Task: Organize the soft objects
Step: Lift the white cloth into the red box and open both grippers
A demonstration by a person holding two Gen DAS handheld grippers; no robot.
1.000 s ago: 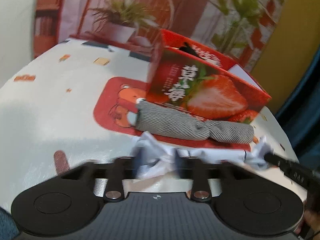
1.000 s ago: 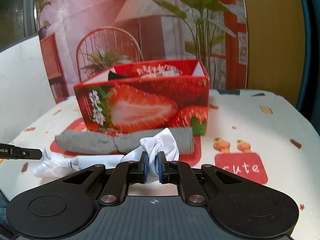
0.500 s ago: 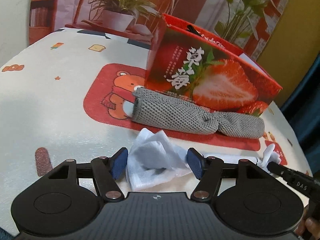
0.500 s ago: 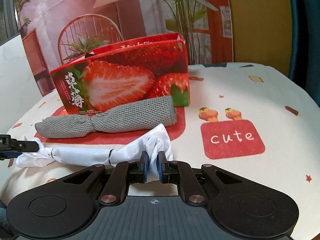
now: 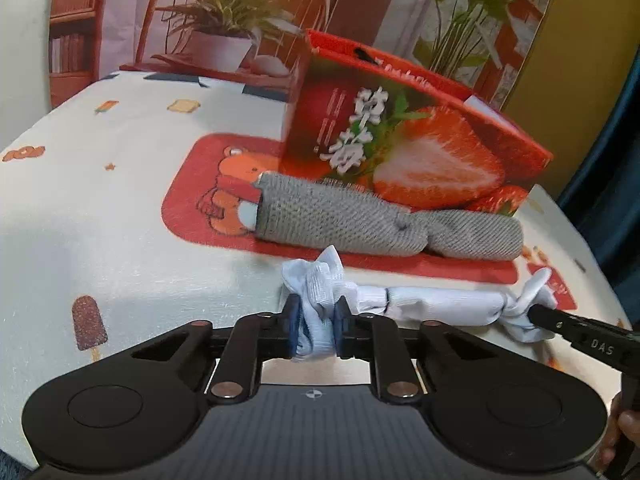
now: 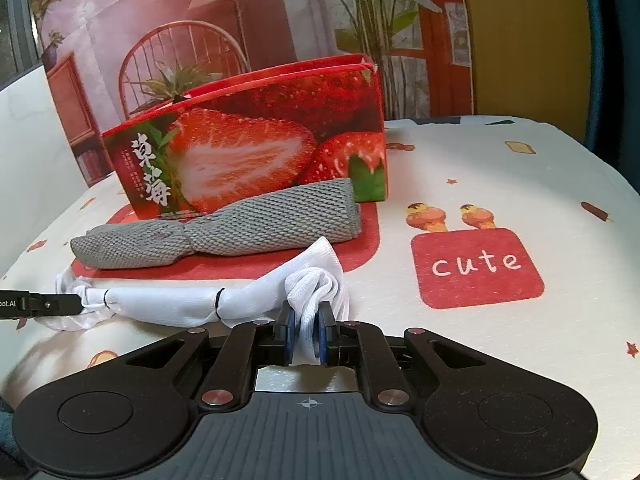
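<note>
Just in front of the strawberry box [image 6: 256,148], on the near side of the grey roll [image 6: 224,232] that lies against its base, we have the white roll [image 6: 172,304] stretched along the counter [image 6: 520,184]. What is new is on our left: the left gripper [image 5: 316,322] had its fingers standing wide around the bunched end of the white cloth half a second ago, and they have just been closing, so that now they are clamped on that end with the fabric squeezed up between the blue pads. Our right gripper [image 6: 307,338] pinches the opposite end, as it did a second ago, its fingers nearly together with a fold of cloth between them. Since then the roll has also come down from a loose hang to lie flatter before the box.

With both ends held we judge the bundle under control, ready to be lifted as one piece. The box looks the likely home for it, so the lift must clear its front wall. The grey roll is untouched and would come after.
</note>
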